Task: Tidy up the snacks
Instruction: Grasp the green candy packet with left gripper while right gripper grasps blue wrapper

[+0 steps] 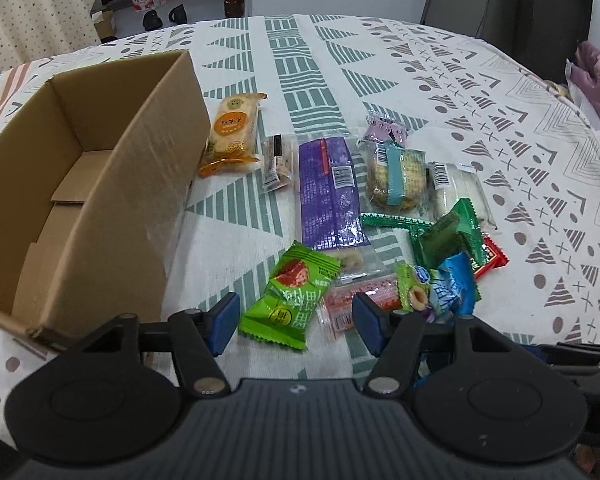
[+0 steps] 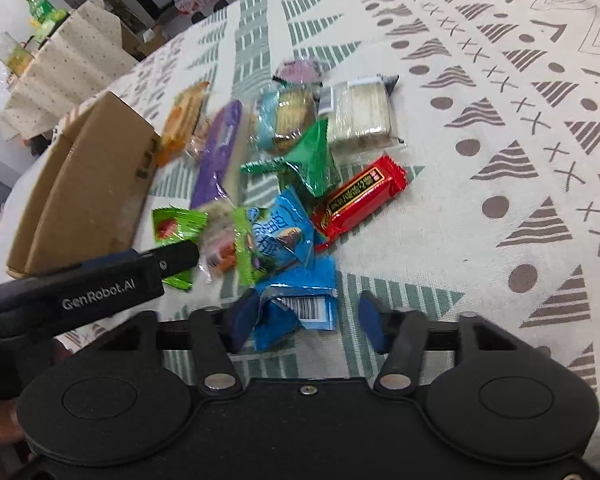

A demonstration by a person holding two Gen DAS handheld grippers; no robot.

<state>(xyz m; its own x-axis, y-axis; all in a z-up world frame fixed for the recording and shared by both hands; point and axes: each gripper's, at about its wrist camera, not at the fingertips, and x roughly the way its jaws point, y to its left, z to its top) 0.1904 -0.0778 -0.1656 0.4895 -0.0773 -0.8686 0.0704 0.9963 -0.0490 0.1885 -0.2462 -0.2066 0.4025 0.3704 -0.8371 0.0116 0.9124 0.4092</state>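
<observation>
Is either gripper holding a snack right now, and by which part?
Nothing is held. The left gripper is open above the light green packet; the right gripper is open around the blue packet, not clamped.

"GenRobot.AI" stood in white letters on the left claw's (image 2: 180, 258) black body, at eight o'clock in the right wrist view. Barcodes showed on the blue packet (image 2: 300, 308) and the purple packet (image 1: 330, 192); their digits and the wrappers' other print were too blurred to read.

matt brown cardboard box (image 1: 100, 184); glossy plastic snack wrappers (image 1: 328, 188); woven patterned cloth tablecloth (image 1: 500, 160).
</observation>
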